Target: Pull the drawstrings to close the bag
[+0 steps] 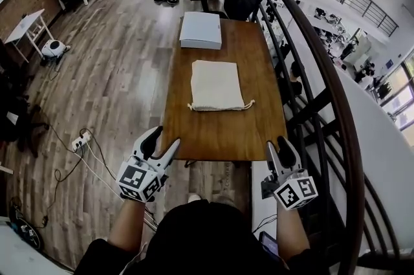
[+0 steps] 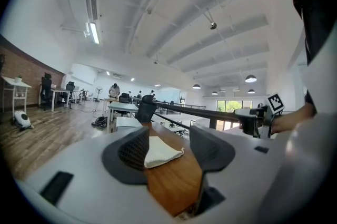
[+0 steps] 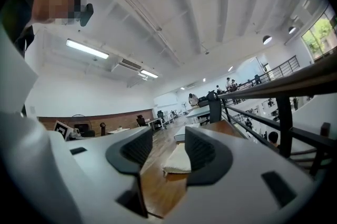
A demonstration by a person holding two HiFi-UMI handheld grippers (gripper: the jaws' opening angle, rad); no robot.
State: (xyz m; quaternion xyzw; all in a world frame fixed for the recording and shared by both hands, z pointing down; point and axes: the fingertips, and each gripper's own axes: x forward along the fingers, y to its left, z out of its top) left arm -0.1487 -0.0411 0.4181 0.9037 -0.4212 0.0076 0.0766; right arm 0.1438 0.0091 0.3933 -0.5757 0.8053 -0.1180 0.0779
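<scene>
Your left tongs: level at brown wooden table's near edge, wide, empty.
Your right tongs: level, narrower gap, empty.
Cream cloth drawstring bag: flat, well ahead.

Table: long brown wood top, running 6 to 12 o'clock in the head view.
Bag: cream cloth, lying flat at mid-table, mouth toward 6 o'clock. Drawstrings run along that edge, with ends sticking out at 3 and 9 o'clock.
Box: white, flat, possibly a closed carton. At the 12 o'clock end, shifted toward 11, apart from the bag.
</scene>
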